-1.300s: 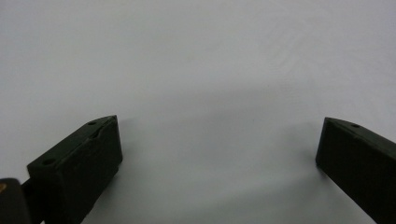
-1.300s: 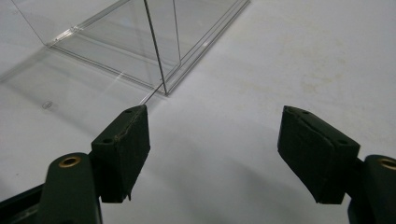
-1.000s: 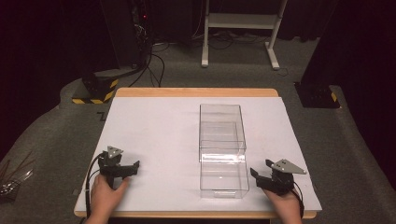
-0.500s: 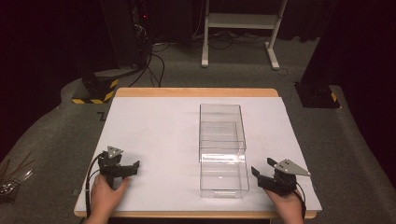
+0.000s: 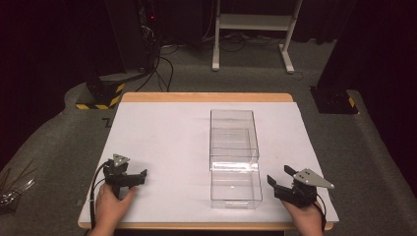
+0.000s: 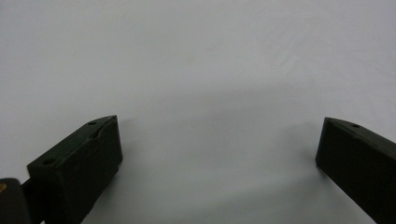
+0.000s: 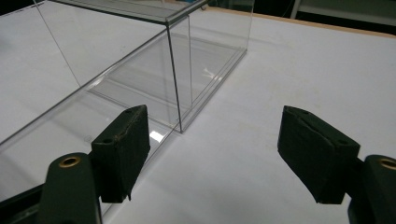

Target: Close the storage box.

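Clear rectangular acrylic box (image 5: pixel 234 156) standing lengthwise on the white paper-covered table (image 5: pixel 162 132), toward the right of its middle; used here as the landmark for everything else. Right black two-jaw gripper (image 5: pixel 281 179) resting on the sheet just right of the box's near end, jaws spread wide and holding nothing; seen from its own camera (image 7: pixel 212 154) with the box's near corner edge (image 7: pixel 173 70) rising just ahead of the left jaw. Left black two-jaw gripper (image 5: pixel 140 176) well to the left of the box's near end, likewise released and empty, jaws apart over bare white sheet (image 6: pixel 219 154).

Likely step: a first approach to the box with the right gripper. Best done by straddling one thin wall rather than a corner; closing gently, since clear acrylic looks slick and prone to sliding on paper; keeping the pads flat against the wall. Worth bringing the left gripper across to steady the opposite side before any lift or pull.
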